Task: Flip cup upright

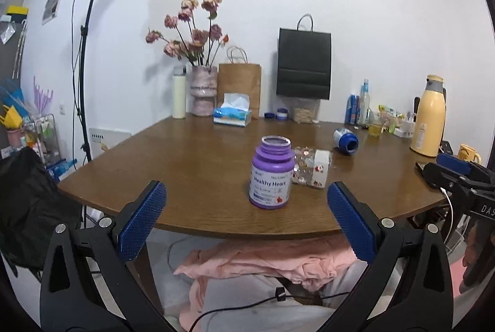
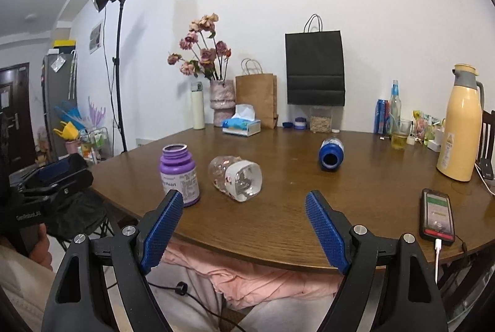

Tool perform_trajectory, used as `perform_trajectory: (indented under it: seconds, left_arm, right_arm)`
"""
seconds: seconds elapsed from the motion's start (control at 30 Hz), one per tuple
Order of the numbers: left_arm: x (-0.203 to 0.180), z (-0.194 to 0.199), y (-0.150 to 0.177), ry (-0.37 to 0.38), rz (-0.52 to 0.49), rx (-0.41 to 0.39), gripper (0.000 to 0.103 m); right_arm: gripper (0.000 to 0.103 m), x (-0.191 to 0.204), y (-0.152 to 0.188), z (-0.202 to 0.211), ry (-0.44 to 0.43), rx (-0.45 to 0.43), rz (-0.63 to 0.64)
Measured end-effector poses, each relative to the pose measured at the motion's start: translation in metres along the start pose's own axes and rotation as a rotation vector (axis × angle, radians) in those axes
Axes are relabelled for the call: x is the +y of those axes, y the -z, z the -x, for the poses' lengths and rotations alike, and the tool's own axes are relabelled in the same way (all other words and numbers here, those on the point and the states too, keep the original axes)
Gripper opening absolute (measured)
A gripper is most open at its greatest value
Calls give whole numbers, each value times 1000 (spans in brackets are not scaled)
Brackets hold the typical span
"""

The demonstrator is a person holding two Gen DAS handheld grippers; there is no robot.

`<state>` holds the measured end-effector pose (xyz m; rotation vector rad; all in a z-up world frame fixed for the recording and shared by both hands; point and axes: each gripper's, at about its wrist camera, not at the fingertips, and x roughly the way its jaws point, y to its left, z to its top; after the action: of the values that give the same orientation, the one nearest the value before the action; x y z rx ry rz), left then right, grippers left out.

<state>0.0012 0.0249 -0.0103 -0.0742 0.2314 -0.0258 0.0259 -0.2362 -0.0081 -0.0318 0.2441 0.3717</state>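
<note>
A clear glass cup with a floral print (image 2: 236, 178) lies on its side on the brown table (image 2: 278, 217), its base toward me; it also shows in the left wrist view (image 1: 311, 166), behind the purple bottle. A purple bottle (image 1: 271, 177) stands upright with no lid, left of the cup (image 2: 179, 174). A blue bottle (image 2: 331, 154) lies on its side farther right (image 1: 346, 140). My left gripper (image 1: 247, 220) is open and empty at the table's near edge, facing the purple bottle. My right gripper (image 2: 244, 231) is open and empty, a short way in front of the lying cup.
A phone (image 2: 437, 216) on a cable lies at the right front of the table. A yellow thermos (image 2: 461, 127), drink bottles, a tissue box (image 2: 241, 126), a vase of flowers (image 2: 221, 100) and paper bags (image 2: 315, 66) line the far side. A light stand (image 2: 119, 69) is left.
</note>
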Motion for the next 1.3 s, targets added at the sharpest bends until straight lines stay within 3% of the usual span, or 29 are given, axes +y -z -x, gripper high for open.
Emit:
perform_trajectory:
  seconds: [1.3]
  left_arm:
    - [1, 6, 0, 9, -13, -21, 103]
  right_arm:
    - [86, 1, -1, -1, -5, 2, -2]
